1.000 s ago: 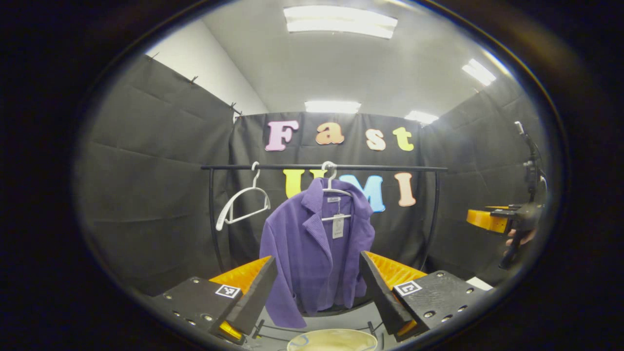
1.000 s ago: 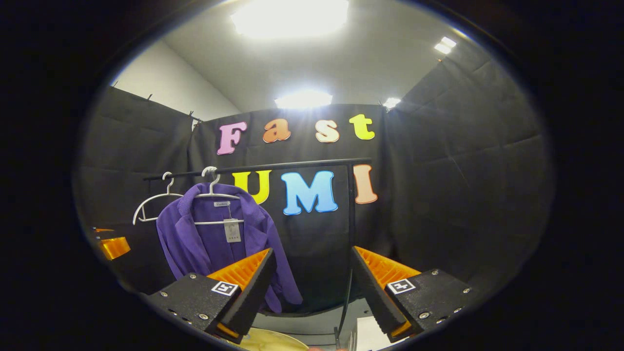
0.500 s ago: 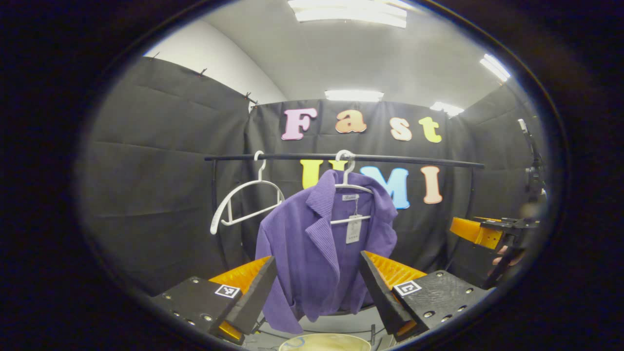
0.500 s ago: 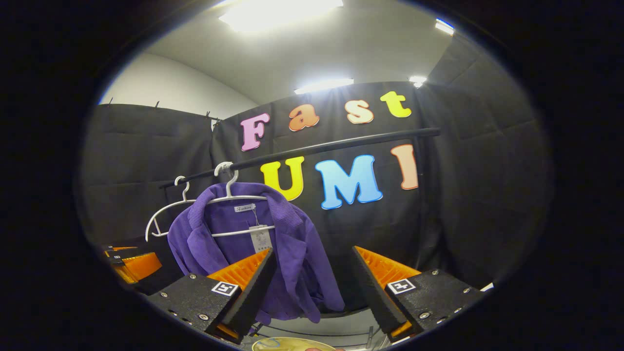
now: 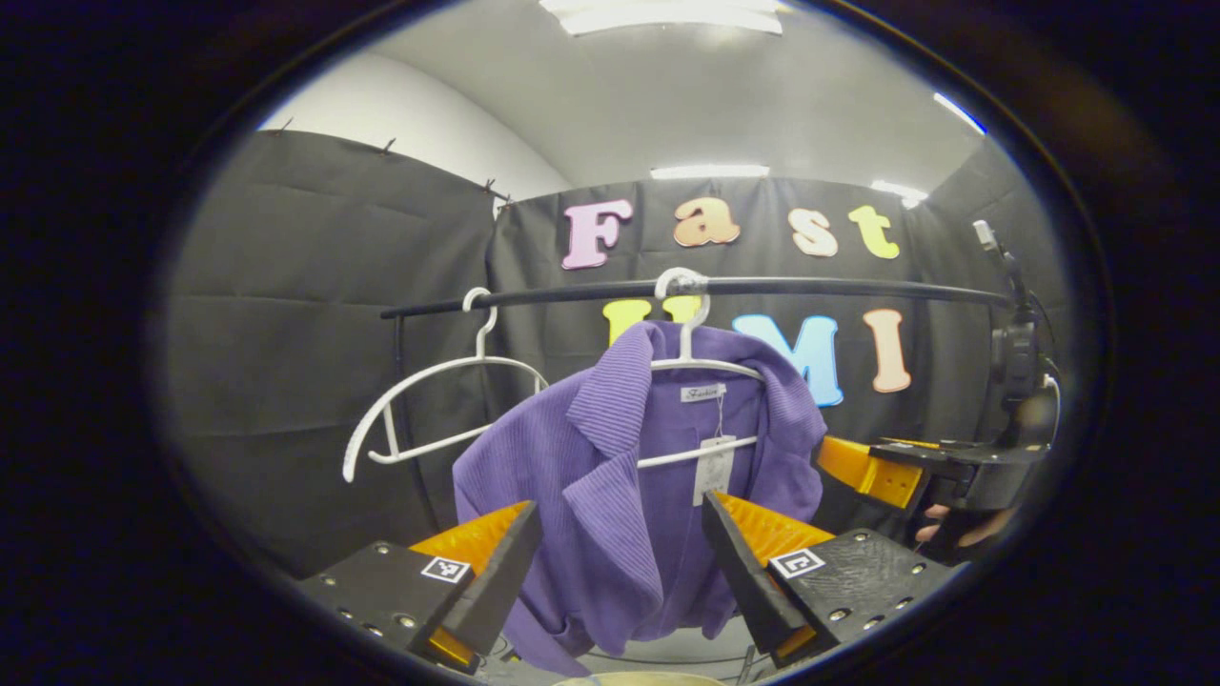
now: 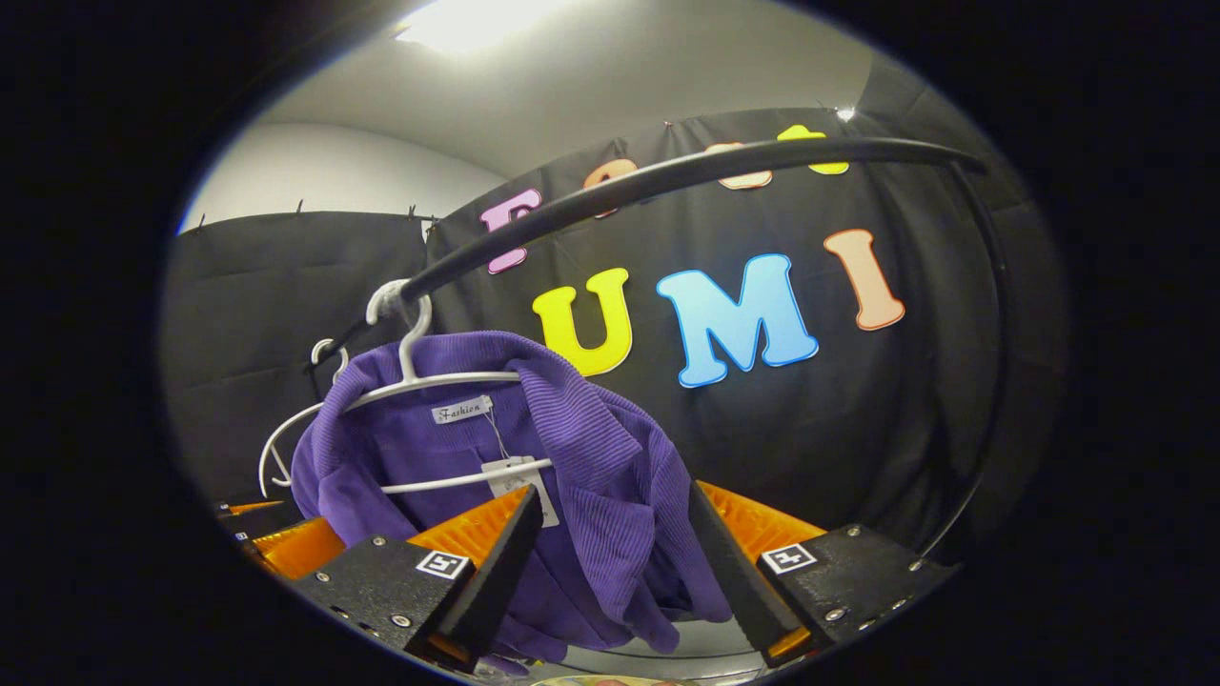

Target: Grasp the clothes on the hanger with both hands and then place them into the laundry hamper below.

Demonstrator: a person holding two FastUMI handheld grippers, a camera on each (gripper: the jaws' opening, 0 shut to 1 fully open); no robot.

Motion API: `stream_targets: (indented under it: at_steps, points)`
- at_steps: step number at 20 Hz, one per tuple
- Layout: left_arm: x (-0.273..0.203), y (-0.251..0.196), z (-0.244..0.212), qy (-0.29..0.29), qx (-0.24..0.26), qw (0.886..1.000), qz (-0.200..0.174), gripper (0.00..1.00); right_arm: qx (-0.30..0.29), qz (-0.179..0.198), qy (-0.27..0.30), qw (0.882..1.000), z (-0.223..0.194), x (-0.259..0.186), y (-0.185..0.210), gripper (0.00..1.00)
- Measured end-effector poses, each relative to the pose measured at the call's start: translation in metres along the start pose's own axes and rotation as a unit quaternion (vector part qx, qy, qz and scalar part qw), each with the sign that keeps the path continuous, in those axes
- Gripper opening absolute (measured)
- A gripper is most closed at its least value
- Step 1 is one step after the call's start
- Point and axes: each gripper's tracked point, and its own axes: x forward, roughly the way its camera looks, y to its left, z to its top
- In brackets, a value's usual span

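A purple ribbed jacket (image 5: pixel 610 495) hangs on a white hanger (image 5: pixel 701 364) from a black rail (image 5: pixel 810 285), with a paper tag (image 5: pixel 711 469) at its collar. My left gripper (image 5: pixel 620 562) is open just short of the jacket's front, the cloth showing between its fingers. In the right gripper view the jacket (image 6: pixel 581 448) hangs close ahead, and my right gripper (image 6: pixel 610 562) is open with the jacket's right shoulder and sleeve in its gap. The right gripper (image 5: pixel 872 472) also shows beside the jacket's right edge, held by a hand (image 5: pixel 963 529). The hamper's pale rim (image 5: pixel 629 678) peeks in at the bottom.
An empty white hanger (image 5: pixel 429 381) hangs on the rail left of the jacket. The rail (image 6: pixel 667 176) curves overhead and runs down a post (image 6: pixel 991 381) at the right. Black cloth walls close in behind and on both sides.
Both grippers have moved forward and up toward the jacket, which looms larger. The right gripper has swung left to the jacket's right shoulder. Both stay open.
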Motion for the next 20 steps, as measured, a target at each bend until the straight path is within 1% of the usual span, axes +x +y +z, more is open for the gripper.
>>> stream_targets:
  at_steps: [2,3,4,5,6,7,8,11,14,15,17,18,19,20]
  points:
    - [0.021,0.001,-0.008,0.005,-0.015,1.000,0.024,0.98,0.010,0.009,0.007,1.000,-0.006,0.020,0.000,0.95]
    - [0.030,0.001,-0.013,0.010,-0.022,0.999,0.031,1.00,0.013,0.013,0.011,1.000,-0.009,0.028,0.001,0.95]
    - [0.038,0.001,-0.018,0.017,-0.030,0.999,0.037,1.00,0.016,0.020,0.016,1.000,-0.012,0.036,0.003,0.95]
    - [0.045,0.001,-0.022,0.022,-0.037,0.998,0.040,0.97,0.019,0.030,0.020,0.999,-0.016,0.042,0.006,0.95]
    - [0.049,0.001,-0.025,0.026,-0.044,0.998,0.043,1.00,0.019,0.041,0.023,0.999,-0.018,0.047,0.009,0.95]
    - [0.053,0.001,-0.027,0.029,-0.046,0.997,0.047,1.00,0.017,0.047,0.024,0.998,-0.022,0.052,0.011,0.95]
    - [0.056,0.003,-0.028,0.028,-0.048,0.997,0.055,0.98,0.013,0.048,0.024,0.998,-0.025,0.056,0.010,0.95]
    - [0.063,0.008,-0.031,0.024,-0.053,0.995,0.085,0.98,0.006,0.035,0.023,0.999,-0.031,0.071,0.003,0.95]
    - [0.070,0.020,-0.033,0.018,-0.057,0.991,0.122,0.98,-0.020,0.017,0.009,1.000,-0.033,0.082,-0.007,0.95]
    - [0.073,0.022,-0.035,0.019,-0.064,0.989,0.128,1.00,-0.027,0.021,0.007,0.999,-0.034,0.085,-0.004,0.94]
    - [0.075,0.020,-0.036,0.017,-0.086,0.989,0.120,1.00,-0.039,0.026,0.003,0.999,-0.034,0.087,-0.002,0.93]
    - [0.076,0.020,-0.037,0.015,-0.091,0.988,0.123,0.98,-0.048,0.026,-0.006,0.998,-0.031,0.086,-0.002,0.89]
    - [0.076,0.026,-0.037,0.012,-0.090,0.987,0.133,0.86,-0.058,0.028,-0.014,0.998,-0.029,0.085,0.000,0.82]
    - [0.078,0.025,-0.035,0.007,-0.089,0.988,0.128,0.74,-0.065,0.032,-0.021,0.997,-0.026,0.084,0.003,0.78]
